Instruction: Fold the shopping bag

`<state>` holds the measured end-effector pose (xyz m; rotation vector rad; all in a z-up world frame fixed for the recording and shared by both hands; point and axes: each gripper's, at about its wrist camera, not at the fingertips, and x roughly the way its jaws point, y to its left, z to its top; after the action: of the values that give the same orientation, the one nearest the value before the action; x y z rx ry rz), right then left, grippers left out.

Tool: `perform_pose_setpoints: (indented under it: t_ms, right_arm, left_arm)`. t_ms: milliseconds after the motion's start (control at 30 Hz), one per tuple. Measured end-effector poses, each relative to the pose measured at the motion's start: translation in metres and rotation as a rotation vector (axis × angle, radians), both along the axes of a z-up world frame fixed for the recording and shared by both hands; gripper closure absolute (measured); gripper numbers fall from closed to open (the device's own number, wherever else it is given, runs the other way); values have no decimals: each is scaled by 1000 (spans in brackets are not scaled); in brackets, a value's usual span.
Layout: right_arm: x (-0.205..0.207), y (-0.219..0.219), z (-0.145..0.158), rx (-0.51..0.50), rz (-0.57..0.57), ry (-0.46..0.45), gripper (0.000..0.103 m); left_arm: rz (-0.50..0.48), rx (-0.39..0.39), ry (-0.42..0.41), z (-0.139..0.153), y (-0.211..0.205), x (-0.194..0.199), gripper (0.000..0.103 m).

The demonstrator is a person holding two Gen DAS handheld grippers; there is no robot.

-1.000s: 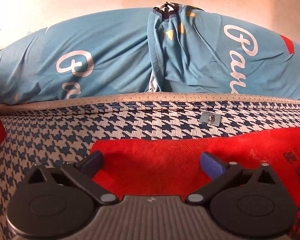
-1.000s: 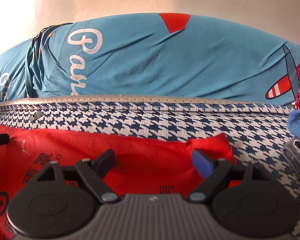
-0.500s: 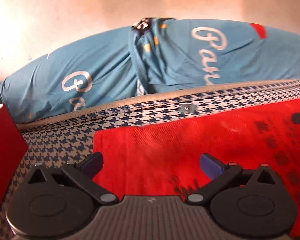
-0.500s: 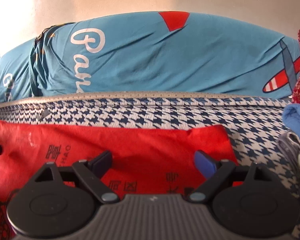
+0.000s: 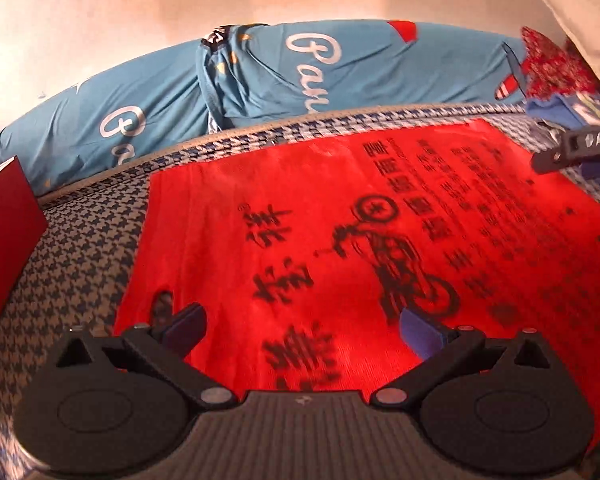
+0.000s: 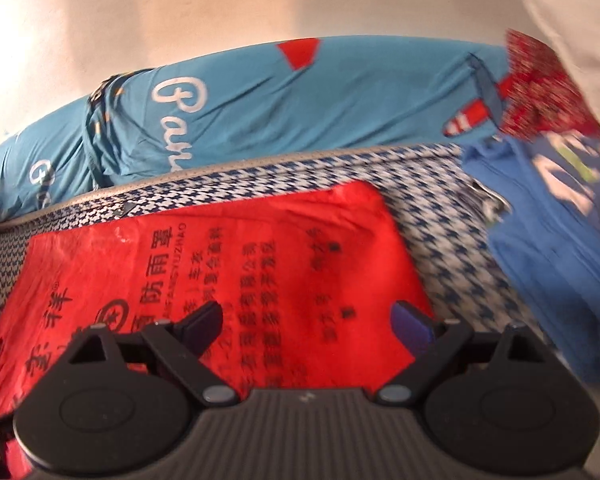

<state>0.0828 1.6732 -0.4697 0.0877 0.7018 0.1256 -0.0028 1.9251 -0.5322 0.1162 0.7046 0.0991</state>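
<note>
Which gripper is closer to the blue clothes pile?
Right. The right gripper hovers over the red bag's end beside the blue clothes. The left gripper is over the bag's other end, by its handle hole, with the clothes far across.

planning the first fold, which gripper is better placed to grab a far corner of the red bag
Right, probably. The right gripper is open over the red bag, whose far right corner lies clear just ahead. The left gripper, also open, sits at the near edge by the handle cutout, with its far corner further off.
</note>
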Motion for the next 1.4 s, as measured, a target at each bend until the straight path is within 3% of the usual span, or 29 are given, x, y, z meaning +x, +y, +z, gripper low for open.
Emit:
perform_pose_setpoints:
  t_ms: [167, 333, 467, 633, 733, 900, 1000, 1100, 1300, 1400]
  right_arm:
    - [-46, -16, -4, -29, -60, 28, 11]
    - [-75, -3, -12, -81, -8, 38, 11]
    - [-87, 8, -24, -136, 43, 101, 10]
    - [-97, 2, -34, -146, -5, 146, 9]
    - [-104, -5, -33, -148, -26, 147, 9]
    - [-118, -29, -26, -51, -84, 140, 9]
    - [-125, -46, -20, 15, -146, 133, 9]
    - [-136, -67, -20, 111, -203, 152, 9]
    - [-145, -86, -24, 191, -262, 149, 11]
    - [-144, -87, -24, 212, -269, 152, 13]
  left_arm:
    - [-35, 2, -11, -7, -5, -12, 0]
    - [-32, -23, -13, -6, 1, -16, 0]
    - [-13, -24, -13, -5, 3, -25, 0]
    - [8, -37, -3, -7, 3, -36, 0]
    - [34, -88, 20, -8, 9, -43, 0]
    - [3, -82, 2, -4, 5, -50, 0]
    - [-39, -140, -68, 7, 4, -54, 0]
    - [-66, -157, -84, 12, 2, -54, 0]
    - [-120, -137, -53, 8, -11, -53, 0]
    - [-155, -86, -28, 1, -21, -53, 0]
